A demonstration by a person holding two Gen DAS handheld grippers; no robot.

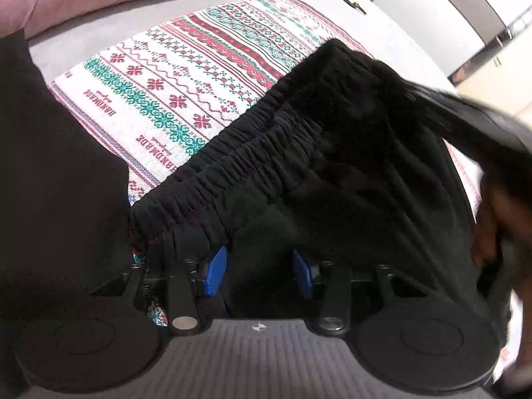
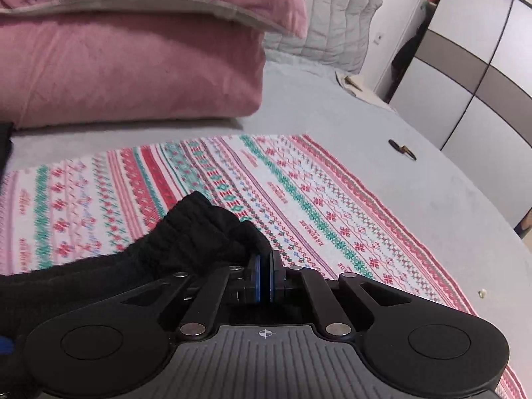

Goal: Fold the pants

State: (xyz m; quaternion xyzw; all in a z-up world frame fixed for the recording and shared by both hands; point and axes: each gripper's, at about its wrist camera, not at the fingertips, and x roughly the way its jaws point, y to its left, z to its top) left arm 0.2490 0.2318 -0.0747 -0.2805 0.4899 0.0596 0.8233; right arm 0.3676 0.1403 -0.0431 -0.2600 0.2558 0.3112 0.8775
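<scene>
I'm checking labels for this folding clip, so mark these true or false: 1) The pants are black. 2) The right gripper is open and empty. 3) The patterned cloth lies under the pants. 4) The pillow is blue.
1) True: the pants are black.
2) False: the right gripper is shut on the pants' gathered edge.
3) True: the patterned cloth lies spread beneath them.
4) False: the pillow is pink.
</scene>
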